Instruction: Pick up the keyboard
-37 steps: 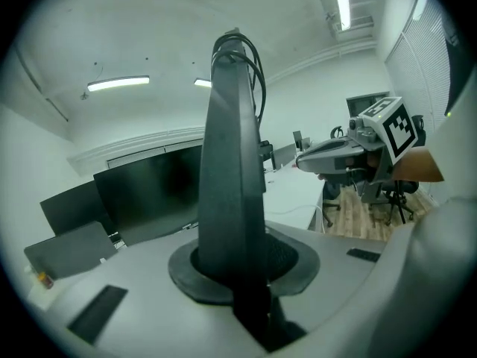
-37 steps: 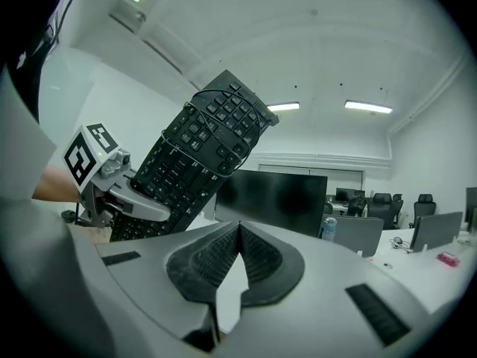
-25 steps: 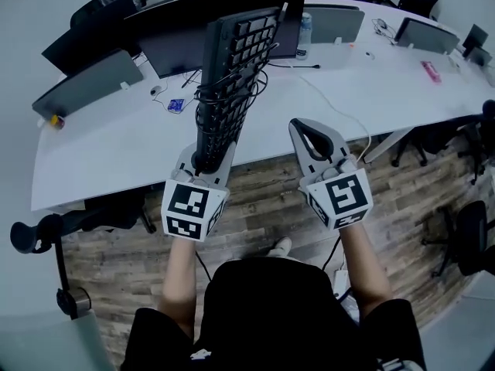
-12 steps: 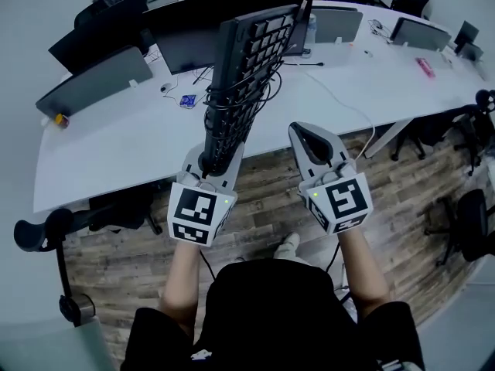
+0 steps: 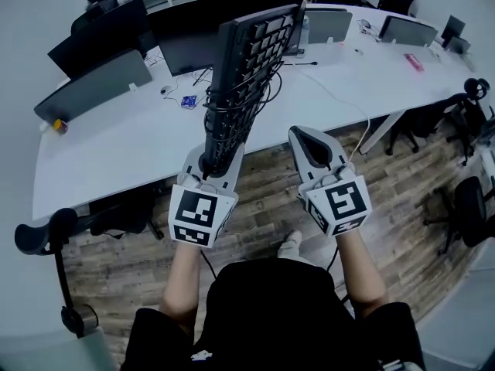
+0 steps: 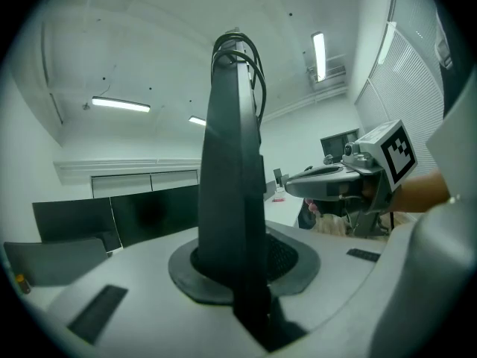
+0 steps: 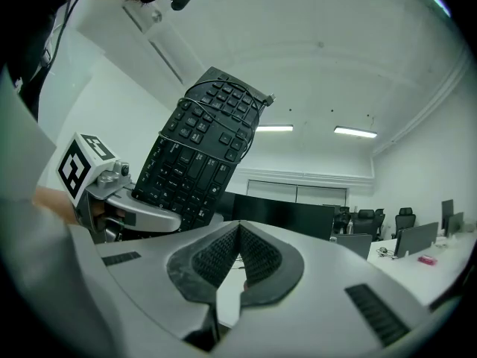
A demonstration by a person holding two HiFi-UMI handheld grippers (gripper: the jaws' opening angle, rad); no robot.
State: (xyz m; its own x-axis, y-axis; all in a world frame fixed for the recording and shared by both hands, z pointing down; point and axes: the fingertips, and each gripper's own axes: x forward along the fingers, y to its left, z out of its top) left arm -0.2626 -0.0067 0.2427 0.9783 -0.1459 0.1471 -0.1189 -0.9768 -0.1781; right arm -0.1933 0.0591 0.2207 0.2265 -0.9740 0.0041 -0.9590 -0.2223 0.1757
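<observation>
A black keyboard [image 5: 246,76] with its cable wound round it stands on end in the air, in front of the white desk [image 5: 116,153]. My left gripper [image 5: 214,161] is shut on its lower end. In the left gripper view the keyboard [image 6: 232,185] shows edge-on, rising from between the jaws. In the right gripper view its keys [image 7: 195,155] face the camera. My right gripper [image 5: 309,144] hangs beside it on the right, shut, with nothing between its pads [image 7: 238,256].
Several dark monitors [image 5: 100,83] stand along the long white desk, with a small blue object [image 5: 188,101], a bottle [image 5: 303,33] and a white cable [image 5: 340,99] on it. Office chairs [image 5: 418,130] stand to the right over the wood floor [image 5: 255,207].
Both grippers and the keyboard have shifted a little relative to the desk, the left one carrying the keyboard rightward and slightly higher in the head view. Neither grip has changed.
</observation>
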